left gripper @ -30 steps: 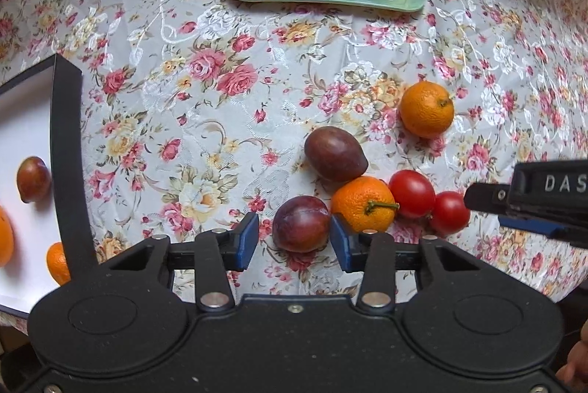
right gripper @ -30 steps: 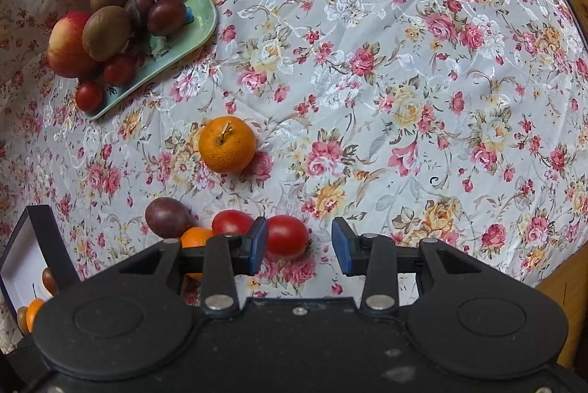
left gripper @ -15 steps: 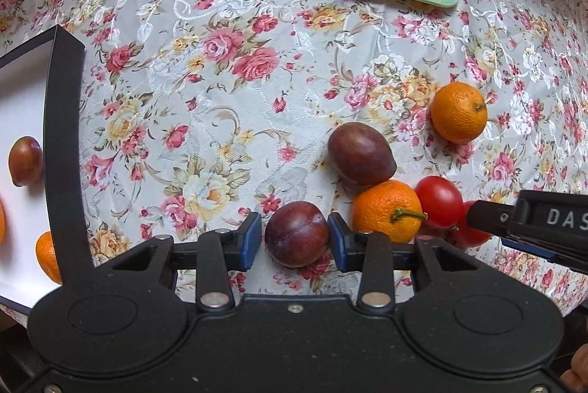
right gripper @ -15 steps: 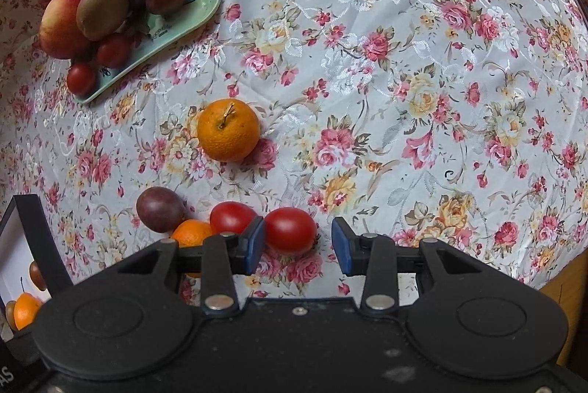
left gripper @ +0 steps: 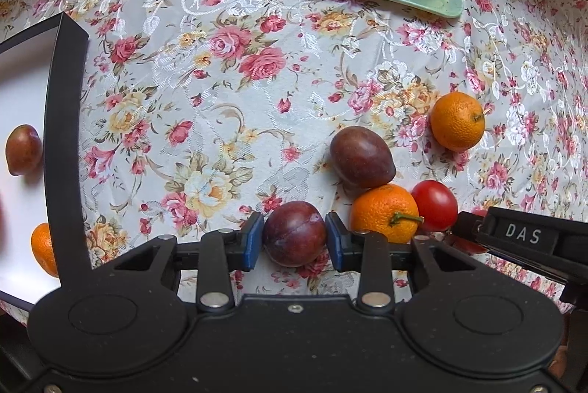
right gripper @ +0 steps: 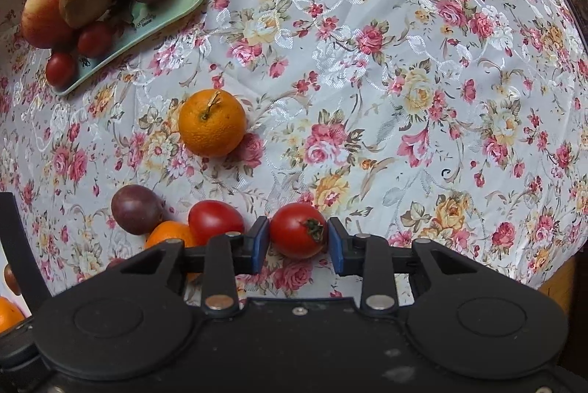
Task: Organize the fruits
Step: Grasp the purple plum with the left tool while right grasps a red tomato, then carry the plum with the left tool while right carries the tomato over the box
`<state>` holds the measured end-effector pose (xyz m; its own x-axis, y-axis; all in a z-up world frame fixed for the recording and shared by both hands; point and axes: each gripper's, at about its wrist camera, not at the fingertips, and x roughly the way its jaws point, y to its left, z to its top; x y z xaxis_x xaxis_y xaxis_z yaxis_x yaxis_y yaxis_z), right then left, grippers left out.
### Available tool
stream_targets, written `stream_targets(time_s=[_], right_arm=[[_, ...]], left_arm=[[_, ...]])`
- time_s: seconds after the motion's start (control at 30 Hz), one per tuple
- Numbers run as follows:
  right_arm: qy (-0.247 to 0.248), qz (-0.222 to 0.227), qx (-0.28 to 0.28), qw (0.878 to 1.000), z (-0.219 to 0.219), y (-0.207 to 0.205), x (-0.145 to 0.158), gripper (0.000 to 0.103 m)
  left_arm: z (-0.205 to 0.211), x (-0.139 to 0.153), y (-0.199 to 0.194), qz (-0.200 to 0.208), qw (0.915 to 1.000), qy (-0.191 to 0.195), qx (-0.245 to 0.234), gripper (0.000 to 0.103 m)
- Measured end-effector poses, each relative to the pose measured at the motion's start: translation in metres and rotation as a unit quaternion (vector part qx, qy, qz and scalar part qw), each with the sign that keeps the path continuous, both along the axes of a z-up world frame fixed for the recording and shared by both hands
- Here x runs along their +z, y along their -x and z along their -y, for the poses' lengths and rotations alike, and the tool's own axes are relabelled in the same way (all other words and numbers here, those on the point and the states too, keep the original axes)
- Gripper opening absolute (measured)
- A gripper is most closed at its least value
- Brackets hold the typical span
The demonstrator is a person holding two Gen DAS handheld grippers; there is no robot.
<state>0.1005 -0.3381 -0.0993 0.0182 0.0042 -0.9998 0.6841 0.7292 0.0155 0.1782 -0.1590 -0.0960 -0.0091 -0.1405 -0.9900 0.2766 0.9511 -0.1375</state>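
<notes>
Low in the left wrist view, the left gripper (left gripper: pixel 294 240) is clamping a dark plum (left gripper: pixel 294 234), both blue pads pressing its sides just above the floral tablecloth (left gripper: pixel 228 69). Right of it, a second plum (left gripper: pixel 362 157), a stemmed mandarin (left gripper: pixel 384 217) and a tomato (left gripper: pixel 435 205) are sitting bunched together. At the frame's left edge, a black-rimmed white box (left gripper: pixel 64 150) is holding fruit. Meanwhile, in the right wrist view, the right gripper (right gripper: pixel 298 238) is straddling a red tomato (right gripper: pixel 297 230), jaws snug against it; whether they are squeezing is unclear.
</notes>
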Motion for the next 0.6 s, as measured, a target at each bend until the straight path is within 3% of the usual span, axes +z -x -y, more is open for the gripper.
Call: stream_targets(time_s=[0.37,0.6], right_arm=[[0.008,0.056,-0.056,0.997,0.028,-0.004,0.039,0.034],[0.032,0.084,-0.035,0.995,0.01,-0.017,0.056,0.034]], left_arm=[[-0.023,0.036,-0.005,0.027,0.9989,0.028,0.028,0.044],[-0.048,0.051,-0.012,0.045,0.9964,0.036,0.061,0.044]])
